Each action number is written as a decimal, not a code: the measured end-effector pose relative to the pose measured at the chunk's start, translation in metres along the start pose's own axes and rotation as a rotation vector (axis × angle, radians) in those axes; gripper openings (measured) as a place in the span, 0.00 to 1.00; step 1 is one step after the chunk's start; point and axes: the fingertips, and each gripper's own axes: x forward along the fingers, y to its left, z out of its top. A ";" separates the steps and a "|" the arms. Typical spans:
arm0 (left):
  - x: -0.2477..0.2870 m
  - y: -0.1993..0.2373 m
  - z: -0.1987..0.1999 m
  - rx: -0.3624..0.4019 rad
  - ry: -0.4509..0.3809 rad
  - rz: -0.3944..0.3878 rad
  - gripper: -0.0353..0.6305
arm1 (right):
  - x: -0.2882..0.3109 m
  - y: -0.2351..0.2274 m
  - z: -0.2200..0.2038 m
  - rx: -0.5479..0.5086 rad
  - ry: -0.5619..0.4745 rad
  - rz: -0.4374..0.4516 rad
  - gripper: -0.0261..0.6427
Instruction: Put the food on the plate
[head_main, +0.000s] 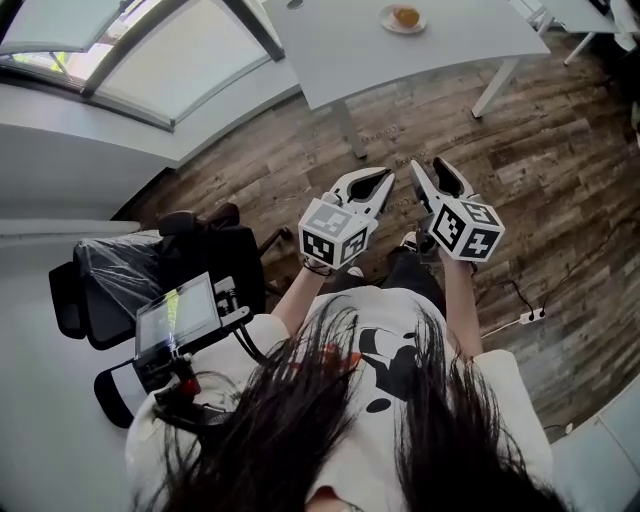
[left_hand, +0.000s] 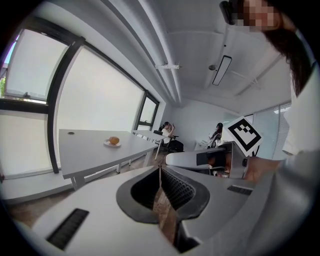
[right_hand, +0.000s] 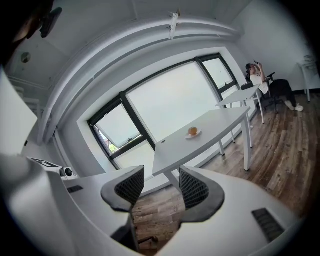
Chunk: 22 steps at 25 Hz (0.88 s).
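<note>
Head view, nearest first: the person's dark hair and white T-shirt (head_main: 500, 390) fill the bottom edge, and both forearms reach forward over the wooden floor (head_main: 560, 170). The left gripper (head_main: 385, 180) and the right gripper (head_main: 430, 170) are held side by side, near each other but not touching. Both point toward the white desk (head_main: 440, 45) and are well short of it.

In the left gripper view the jaws are clenched, their ribbed pads meeting at the tips with nothing caught between them. In the right gripper view the two pads stand apart, released, and only bare floor shows through the gap.

At the person's left stands a black chair (head_main: 150, 275) with a small screen (head_main: 178, 312) next to it. A white power strip (head_main: 530, 316) lies on the floor at the right.

Farther off, the food (head_main: 406, 15), a small orange-brown lump, already sits on a white plate (head_main: 386, 20) on the desk top, well apart from both grippers. It looks roundish in all three views, so no long axis or pointing direction can be made out.

Behind the desk runs a large window (head_main: 150, 60). In the left gripper view a seated person (left_hand: 165, 132) shows at the far end of the room.
</note>
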 end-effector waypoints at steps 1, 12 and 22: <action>-0.009 -0.001 -0.003 0.002 -0.002 -0.008 0.07 | -0.004 0.008 -0.006 -0.001 -0.004 -0.008 0.38; -0.120 -0.019 -0.038 0.011 -0.071 -0.061 0.07 | -0.062 0.093 -0.075 -0.034 -0.057 -0.080 0.38; -0.136 -0.031 -0.046 0.005 -0.081 -0.082 0.07 | -0.087 0.100 -0.098 -0.013 -0.061 -0.119 0.38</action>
